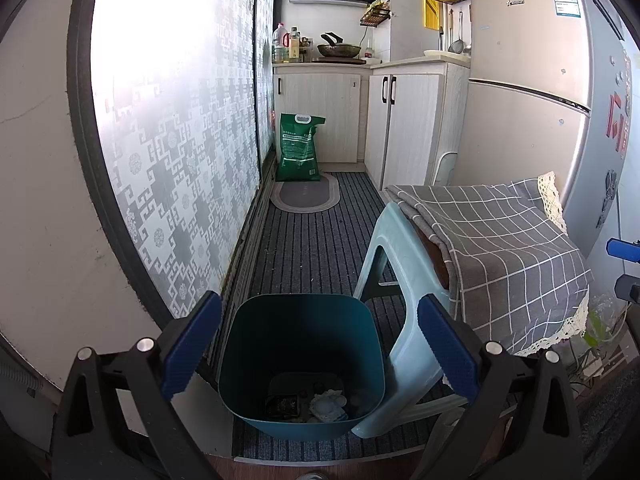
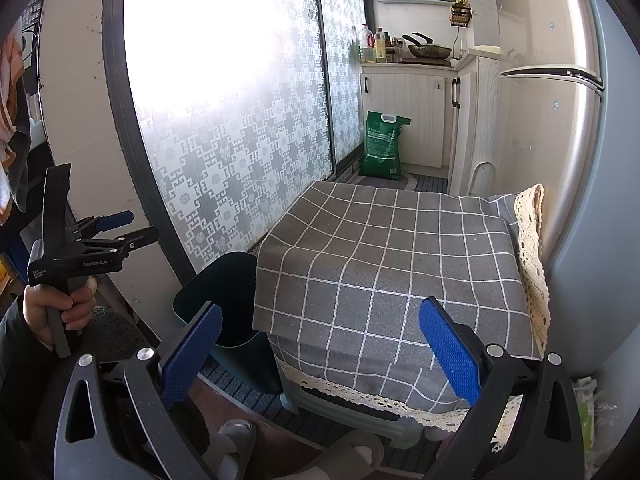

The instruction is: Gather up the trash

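Bin (image 1: pixel 300 364) on floor runner (image 1: pixel 316 248), touching stool (image 1: pixel 400 280) on its right. In bin, at bottom: crumpled paper (image 1: pixel 328 404) w/ a packet (image 1: pixel 282 405) just left of it. Cloth (image 1: pixel 500 240) draped over stool top, hanging down its right side. Fridge (image 1: pixel 532 80) behind stool, to the right; cabinets (image 1: pixel 404 120) left of fridge. Sack (image 1: pixel 299 148) well behind bin, leaning on far cabinet, small mat (image 1: pixel 306 196) before it. Sliding door (image 1: pixel 172 140) left of bin.

Narrow kitchen: bright patterned sliding door (image 1: pixel 176 120) (glare up top), striped floor mat (image 1: pixel 304 240), cream cabinets (image 1: pixel 400 120), fridge (image 1: pixel 528 80), checked-cloth stool (image 2: pixel 392 264).
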Available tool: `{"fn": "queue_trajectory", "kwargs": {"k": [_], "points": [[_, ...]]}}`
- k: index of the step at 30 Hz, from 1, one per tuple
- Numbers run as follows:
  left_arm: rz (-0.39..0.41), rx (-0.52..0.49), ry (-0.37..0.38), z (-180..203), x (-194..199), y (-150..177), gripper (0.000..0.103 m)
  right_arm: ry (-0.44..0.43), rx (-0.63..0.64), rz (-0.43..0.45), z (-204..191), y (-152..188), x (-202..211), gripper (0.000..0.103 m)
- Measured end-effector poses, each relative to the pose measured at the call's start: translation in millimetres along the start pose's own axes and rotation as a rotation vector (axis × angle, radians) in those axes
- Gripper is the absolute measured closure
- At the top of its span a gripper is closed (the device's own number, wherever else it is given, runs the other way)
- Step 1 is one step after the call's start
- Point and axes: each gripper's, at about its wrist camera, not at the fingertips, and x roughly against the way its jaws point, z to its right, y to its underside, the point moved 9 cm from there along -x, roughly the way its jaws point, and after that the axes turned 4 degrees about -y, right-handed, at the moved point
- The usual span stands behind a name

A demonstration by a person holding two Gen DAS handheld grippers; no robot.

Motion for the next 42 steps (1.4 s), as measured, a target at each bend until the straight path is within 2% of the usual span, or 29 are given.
{"fn": "queue_trajectory", "kwargs": {"k": [42], "points": [[0.001, -0.003, 0.001, 1.9, 0.4, 0.1, 0.003, -0.006, 0.009, -0.006, -0.3, 4.4, 0.6, 0.003]]}}
